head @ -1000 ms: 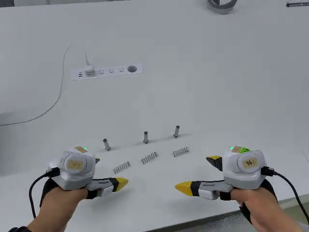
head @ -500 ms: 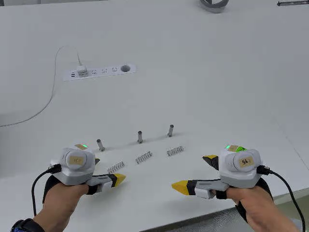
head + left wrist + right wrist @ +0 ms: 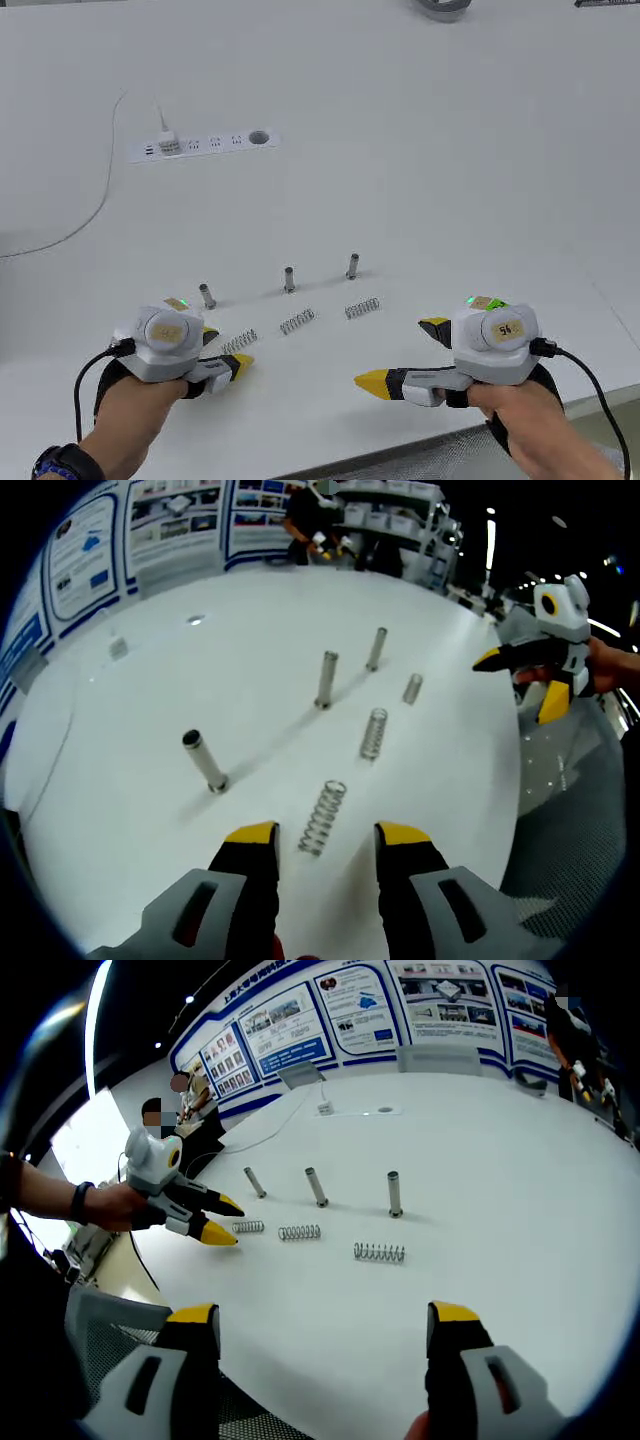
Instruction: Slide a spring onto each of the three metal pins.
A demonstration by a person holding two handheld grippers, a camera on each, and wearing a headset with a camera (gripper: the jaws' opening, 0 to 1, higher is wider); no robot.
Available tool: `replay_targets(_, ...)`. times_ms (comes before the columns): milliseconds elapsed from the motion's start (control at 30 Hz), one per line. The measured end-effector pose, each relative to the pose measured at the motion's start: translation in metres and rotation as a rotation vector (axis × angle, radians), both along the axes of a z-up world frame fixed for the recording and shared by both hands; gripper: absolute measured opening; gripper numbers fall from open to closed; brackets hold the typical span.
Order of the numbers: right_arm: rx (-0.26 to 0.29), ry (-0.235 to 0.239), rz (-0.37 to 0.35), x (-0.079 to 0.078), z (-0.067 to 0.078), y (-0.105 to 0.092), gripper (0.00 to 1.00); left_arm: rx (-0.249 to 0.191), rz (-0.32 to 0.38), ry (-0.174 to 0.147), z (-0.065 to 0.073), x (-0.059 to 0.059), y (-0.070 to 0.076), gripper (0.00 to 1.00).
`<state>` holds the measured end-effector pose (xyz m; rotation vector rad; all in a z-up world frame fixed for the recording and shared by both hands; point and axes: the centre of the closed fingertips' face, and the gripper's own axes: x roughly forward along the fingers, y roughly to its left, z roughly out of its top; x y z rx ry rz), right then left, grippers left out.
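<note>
Three short metal pins stand upright in a row on the white table: left pin [image 3: 207, 296], middle pin [image 3: 289, 280], right pin [image 3: 352, 266]. A loose spring lies in front of each: left spring [image 3: 239, 343] [image 3: 322, 817], middle spring [image 3: 297, 321] [image 3: 374, 733], right spring [image 3: 362, 308] [image 3: 379, 1252]. My left gripper [image 3: 225, 348] [image 3: 327, 833] is open, low over the table, and the left spring's near end lies between its yellow tips. My right gripper [image 3: 403, 353] [image 3: 323, 1313] is open wide, empty, and well short of the right spring.
A white power strip [image 3: 205, 146] with a plug and a cable trailing left lies farther back on the table. The table's front edge [image 3: 330, 460] runs just below both hands. A grey roll [image 3: 440, 8] sits at the far edge.
My left gripper has crept forward, so its tips now flank the left spring's near end. The right gripper has barely moved. The head camera has shifted a little.
</note>
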<state>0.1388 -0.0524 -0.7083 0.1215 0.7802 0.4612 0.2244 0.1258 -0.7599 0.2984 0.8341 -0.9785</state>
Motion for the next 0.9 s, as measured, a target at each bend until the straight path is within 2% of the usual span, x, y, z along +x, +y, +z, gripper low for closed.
replay_targets(300, 0.002, -0.002, -0.002, 0.0, 0.001, 0.0, 0.86, 0.014, -0.018, -0.014, -0.004, 0.0, -0.002, 0.28)
replay_targets(467, 0.0, 0.001, -0.003, 0.0, 0.0, -0.001, 0.86, 0.078, -0.055, -0.048, -0.01, 0.001, 0.001, 0.25)
replay_targets(567, 0.002, 0.001, -0.001, -0.001, 0.001, 0.001, 0.86, 0.069, -0.045, -0.05, -0.01, 0.003, 0.001, 0.21)
replay_targets(700, 0.004, 0.001, 0.004, 0.0, 0.0, 0.003, 0.85, 0.083, -0.037, -0.068, -0.01, 0.007, 0.004, 0.13)
replay_targets(800, 0.007, 0.0, 0.005, 0.0, 0.001, 0.004, 0.85, 0.079, -0.037, -0.061, -0.01, 0.006, 0.002, 0.11)
replay_targets(833, 0.007, 0.001, 0.004, 0.0, 0.0, 0.004, 0.85, 0.066, -0.024, -0.039, -0.009, 0.005, 0.001, 0.11)
replay_targets(900, 0.009, 0.005, 0.008, 0.0, 0.0, 0.005, 0.85, 0.067, -0.02, -0.033, -0.01, 0.004, 0.002, 0.11)
